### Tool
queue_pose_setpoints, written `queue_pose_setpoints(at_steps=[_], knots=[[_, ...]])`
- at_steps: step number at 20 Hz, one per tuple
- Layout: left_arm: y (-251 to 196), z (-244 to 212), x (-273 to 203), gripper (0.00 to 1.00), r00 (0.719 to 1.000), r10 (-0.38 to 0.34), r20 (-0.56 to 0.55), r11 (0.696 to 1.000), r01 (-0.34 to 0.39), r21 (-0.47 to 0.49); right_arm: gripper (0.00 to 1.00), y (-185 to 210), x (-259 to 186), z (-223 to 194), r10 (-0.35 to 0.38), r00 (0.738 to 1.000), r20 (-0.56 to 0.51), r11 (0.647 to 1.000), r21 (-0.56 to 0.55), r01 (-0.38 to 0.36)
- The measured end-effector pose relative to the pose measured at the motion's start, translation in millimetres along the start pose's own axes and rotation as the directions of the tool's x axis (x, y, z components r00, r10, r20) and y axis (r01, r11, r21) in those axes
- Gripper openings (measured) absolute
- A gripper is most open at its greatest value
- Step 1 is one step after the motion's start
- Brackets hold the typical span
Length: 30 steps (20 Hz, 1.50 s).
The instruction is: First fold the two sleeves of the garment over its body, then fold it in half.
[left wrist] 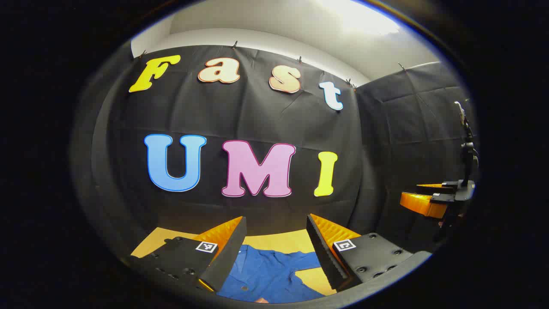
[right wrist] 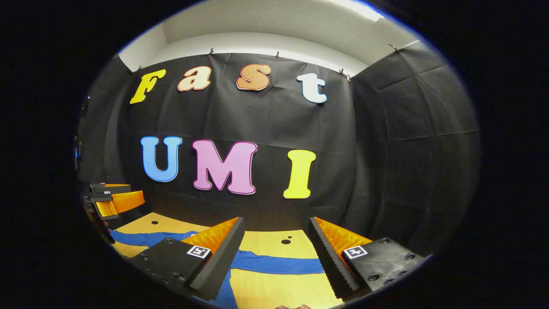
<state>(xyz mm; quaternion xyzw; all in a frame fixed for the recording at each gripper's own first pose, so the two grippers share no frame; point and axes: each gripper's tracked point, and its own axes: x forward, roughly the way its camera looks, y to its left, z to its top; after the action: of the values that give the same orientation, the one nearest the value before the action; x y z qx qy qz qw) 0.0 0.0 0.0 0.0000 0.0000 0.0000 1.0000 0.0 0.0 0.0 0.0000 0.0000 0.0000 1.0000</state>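
A blue garment (left wrist: pixel 270 274) lies spread on the yellow wooden table (left wrist: pixel 274 241) below my left gripper (left wrist: pixel 276 223), which hangs open above it, nothing between its fingers. In the right gripper view, a blue sleeve (right wrist: pixel 279 264) stretches across the table (right wrist: pixel 266 240) under my right gripper (right wrist: pixel 276 225), also open and empty. Another stretch of the blue garment (right wrist: pixel 146 237) shows at the left. The right gripper (left wrist: pixel 424 199) appears at the right edge of the left gripper view. At the left edge of the right gripper view is the left gripper (right wrist: pixel 116 199).
Black cloth walls close the booth behind and to the right of the table. Small dark holes (right wrist: pixel 286 241) dot the tabletop near its far edge. A black stand (left wrist: pixel 467 150) rises at the far right.
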Motion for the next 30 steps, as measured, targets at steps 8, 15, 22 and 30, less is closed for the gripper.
queue_pose_setpoints(at_steps=[8, 15, 22, 30], knots=[[21, -14, -66, 0.81, 0.95, 0.308, -0.055, 0.948, -0.311, -0.067, 0.96, 42, 43, -3, 0.215, 0.976, 0.047, 0.975, -0.077, -0.211], [26, 17, -114, 0.81, 0.874, 0.485, 0.031, 0.875, -0.484, -0.013, 0.96, 77, 58, -11, 0.374, 0.927, 0.04, 0.926, -0.066, -0.371], [27, 23, -132, 0.81, 0.844, 0.535, 0.039, 0.844, -0.531, -0.075, 0.93, 82, 56, -14, 0.413, 0.91, 0.035, 0.91, -0.057, -0.41], [34, -2, -132, 0.81, 0.876, 0.482, 0.004, 0.871, -0.479, -0.11, 0.96, 49, 49, -62, 0.352, 0.926, -0.139, 0.932, -0.039, -0.36]])
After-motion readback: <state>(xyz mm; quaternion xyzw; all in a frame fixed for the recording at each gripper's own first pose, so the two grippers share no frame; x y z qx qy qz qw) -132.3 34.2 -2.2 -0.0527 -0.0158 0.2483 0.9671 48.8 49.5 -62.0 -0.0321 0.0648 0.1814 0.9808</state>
